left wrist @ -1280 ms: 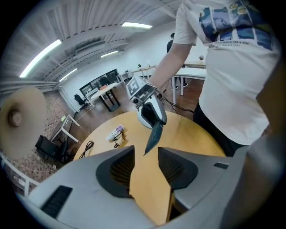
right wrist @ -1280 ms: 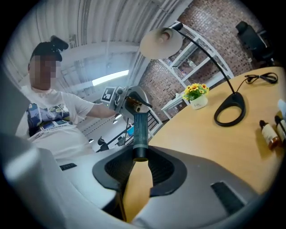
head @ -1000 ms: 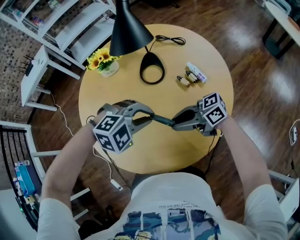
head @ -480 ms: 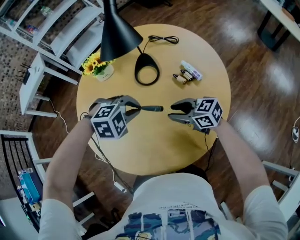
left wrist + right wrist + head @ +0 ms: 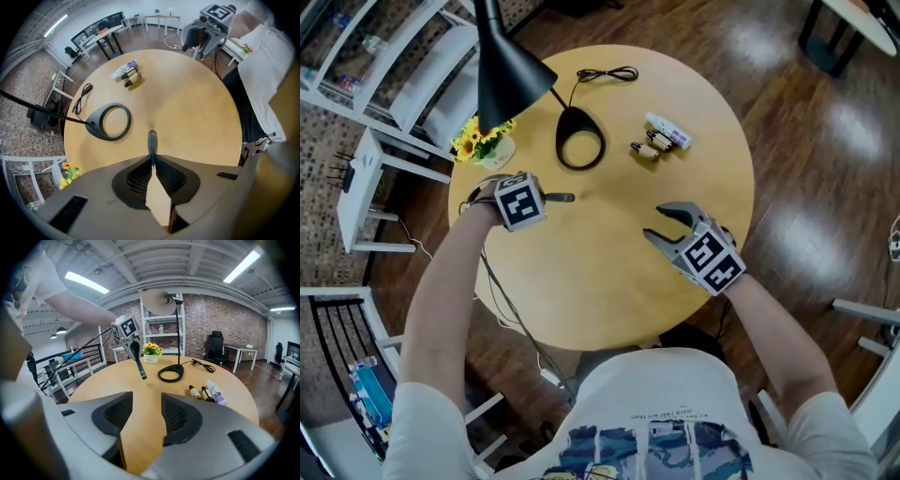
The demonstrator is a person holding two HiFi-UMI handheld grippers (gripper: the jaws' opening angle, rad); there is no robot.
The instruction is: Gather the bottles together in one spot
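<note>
Three bottles lie together at the table's far right: a white one with a purple label (image 5: 667, 132) (image 5: 216, 393) and two small brown ones (image 5: 644, 148) (image 5: 200, 393) (image 5: 126, 75). My left gripper (image 5: 542, 199) (image 5: 153, 159) points down over the table's left part, shut on a slender dark pen-like tube (image 5: 562, 198) (image 5: 152, 142) (image 5: 139, 364). My right gripper (image 5: 656, 222) (image 5: 146, 416) hovers near the right front edge. Its jaws have just been opening and nothing is between them.
A black desk lamp stands at the back, with a ring base (image 5: 580, 148) (image 5: 109, 123) and a shade (image 5: 508, 77) over the table's left. A pot of yellow flowers (image 5: 485, 142) stands by the left edge. A black cable (image 5: 606, 74) lies at the far edge of the round wooden table (image 5: 609, 281).
Both grippers met on the dark tube at the table's middle; the right one let go and opened. The left gripper carried the tube leftward and lower, while the right drew back toward the front right.
</note>
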